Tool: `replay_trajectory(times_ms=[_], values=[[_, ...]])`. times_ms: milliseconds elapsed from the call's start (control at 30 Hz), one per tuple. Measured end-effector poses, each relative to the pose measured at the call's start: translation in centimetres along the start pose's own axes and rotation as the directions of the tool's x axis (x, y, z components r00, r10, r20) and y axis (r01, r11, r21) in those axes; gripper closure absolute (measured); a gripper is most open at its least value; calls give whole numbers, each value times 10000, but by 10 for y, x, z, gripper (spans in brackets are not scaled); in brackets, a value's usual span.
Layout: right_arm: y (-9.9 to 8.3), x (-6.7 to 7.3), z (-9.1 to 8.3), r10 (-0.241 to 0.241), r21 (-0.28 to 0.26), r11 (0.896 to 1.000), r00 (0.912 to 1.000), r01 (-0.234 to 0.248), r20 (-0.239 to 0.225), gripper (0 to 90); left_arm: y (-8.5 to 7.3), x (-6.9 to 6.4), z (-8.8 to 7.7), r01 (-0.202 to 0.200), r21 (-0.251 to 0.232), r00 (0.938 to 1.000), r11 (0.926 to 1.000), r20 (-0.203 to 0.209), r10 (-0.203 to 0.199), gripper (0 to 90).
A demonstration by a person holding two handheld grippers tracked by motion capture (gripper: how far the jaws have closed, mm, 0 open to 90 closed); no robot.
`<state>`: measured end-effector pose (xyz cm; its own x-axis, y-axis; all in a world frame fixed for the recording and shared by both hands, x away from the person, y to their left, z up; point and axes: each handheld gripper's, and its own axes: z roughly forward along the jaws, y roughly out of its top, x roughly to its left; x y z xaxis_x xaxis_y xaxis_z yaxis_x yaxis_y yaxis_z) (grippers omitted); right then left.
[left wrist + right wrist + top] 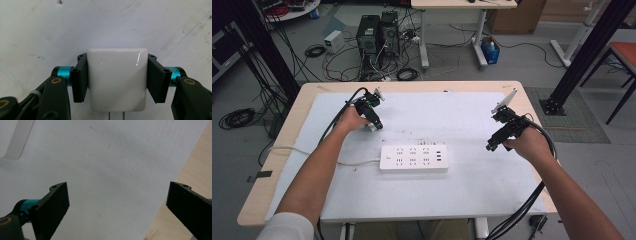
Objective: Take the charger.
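A glossy white plug adapter (116,80) sits between the two black jaws of my left gripper (116,58), and both pads press flat on its sides. Two thin metal prongs (117,115) stick out of its near end. From above, the left gripper (373,125) rests low on the white mat at the left, just behind the white power strip (413,158). My right gripper (490,146) hovers at the right side of the mat, to the right of the strip. Its jaws (119,187) stand wide apart with nothing between them.
The white mat (452,115) covers most of the wooden table (287,130). The strip's white cable (357,162) runs off to the left edge. A corner of the strip (15,142) shows in the right gripper view, bare wood at its right. Computers and cables lie on the floor beyond.
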<state>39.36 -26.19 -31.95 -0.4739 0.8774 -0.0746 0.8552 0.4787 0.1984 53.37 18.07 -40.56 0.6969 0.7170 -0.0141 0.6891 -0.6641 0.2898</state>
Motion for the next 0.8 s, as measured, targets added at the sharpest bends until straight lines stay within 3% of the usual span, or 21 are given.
replay_trajectory(times_ms=[267,433,633,767,800], values=[[-1,3,-1,3,35,10000,10000,-3,40,40,-4,-10,-30,-361,-581,9993,9977,34,363,425],[-4,3,-4,74,-47,10000,10000,-74,36,40,-11,-25,-58,-914,-894,9955,9918,187,934,425],[-11,6,-8,10,-131,9999,10000,-9,69,40,-21,-46,-86,-1771,-985,9827,9792,370,1814,425],[-15,11,-13,-108,-257,9996,9999,110,85,40,-27,-56,-98,-2012,-1079,9772,9736,466,2071,425],[-16,13,-14,-152,-313,9994,9998,155,86,40,-30,-63,-107,-2238,-1117,9721,9682,461,2300,425]])
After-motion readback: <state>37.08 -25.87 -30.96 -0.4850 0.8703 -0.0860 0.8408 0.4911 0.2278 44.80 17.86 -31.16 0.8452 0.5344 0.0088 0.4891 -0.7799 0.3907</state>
